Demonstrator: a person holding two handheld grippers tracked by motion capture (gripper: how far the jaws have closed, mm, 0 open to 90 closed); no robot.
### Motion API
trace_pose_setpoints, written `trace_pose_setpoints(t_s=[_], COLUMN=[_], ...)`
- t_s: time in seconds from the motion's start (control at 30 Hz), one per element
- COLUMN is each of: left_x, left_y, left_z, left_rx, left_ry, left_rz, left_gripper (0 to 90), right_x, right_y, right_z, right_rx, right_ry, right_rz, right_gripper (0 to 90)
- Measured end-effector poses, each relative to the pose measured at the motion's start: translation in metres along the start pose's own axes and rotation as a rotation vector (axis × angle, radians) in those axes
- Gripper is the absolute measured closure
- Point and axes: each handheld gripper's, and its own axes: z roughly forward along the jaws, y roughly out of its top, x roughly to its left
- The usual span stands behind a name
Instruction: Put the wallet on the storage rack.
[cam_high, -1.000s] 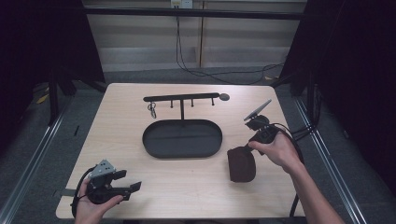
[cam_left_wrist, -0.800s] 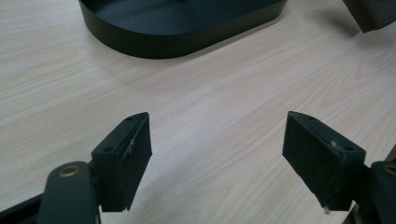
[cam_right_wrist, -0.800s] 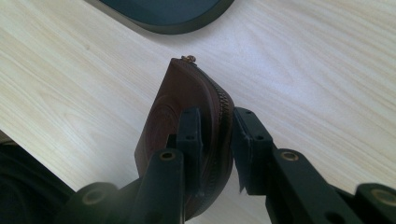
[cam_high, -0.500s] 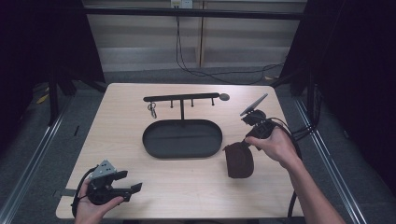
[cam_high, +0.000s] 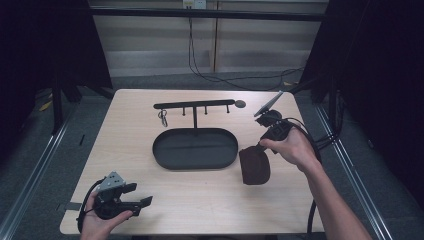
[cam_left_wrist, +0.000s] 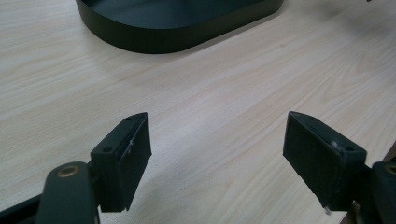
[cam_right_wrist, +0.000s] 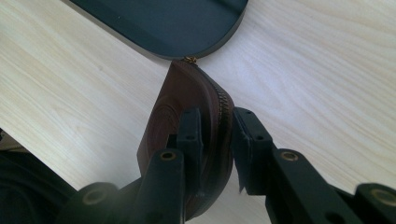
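Pouch (cam_right_wrist: 187, 98) in right tongs (cam_right_wrist: 215, 140) | lower end hidden | left tongs (cam_left_wrist: 217, 156) agape

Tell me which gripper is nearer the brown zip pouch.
Right. The right gripper is clamped on the brown zip pouch beside the black oval tray; the left gripper sits open at the table's near-left corner, well away.
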Motion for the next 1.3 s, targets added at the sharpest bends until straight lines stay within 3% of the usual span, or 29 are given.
trace_pose_setpoints(t_s=[0.23, 0.83, 1.17, 1.3], left_x=[0.002, 0.002, 0.003, 0.003], left_y=[-0.001, 0.000, 0.000, -0.001], left_z=[-0.001, -0.001, -0.002, -0.002], left_rx=[-0.001, -0.009, -0.015, -0.008], left_ry=[0.008, -0.012, -0.015, -0.041], left_rz=[-0.021, -0.011, -0.026, -0.024], left_gripper=[22.2, 16.1, 16.2, 16.1], right_x=[0.002, 0.008, 0.010, 0.009], right_y=[0.013, 0.049, 0.070, 0.078], right_z=[-0.006, -0.010, -0.014, -0.011], right_rx=[-0.007, 0.009, -0.002, -0.006], right_ry=[-0.011, -0.053, -0.051, -0.041], right_rz=[-0.004, -0.009, -0.003, 0.013], right_gripper=[73.7, 73.9, 74.0, 74.0])
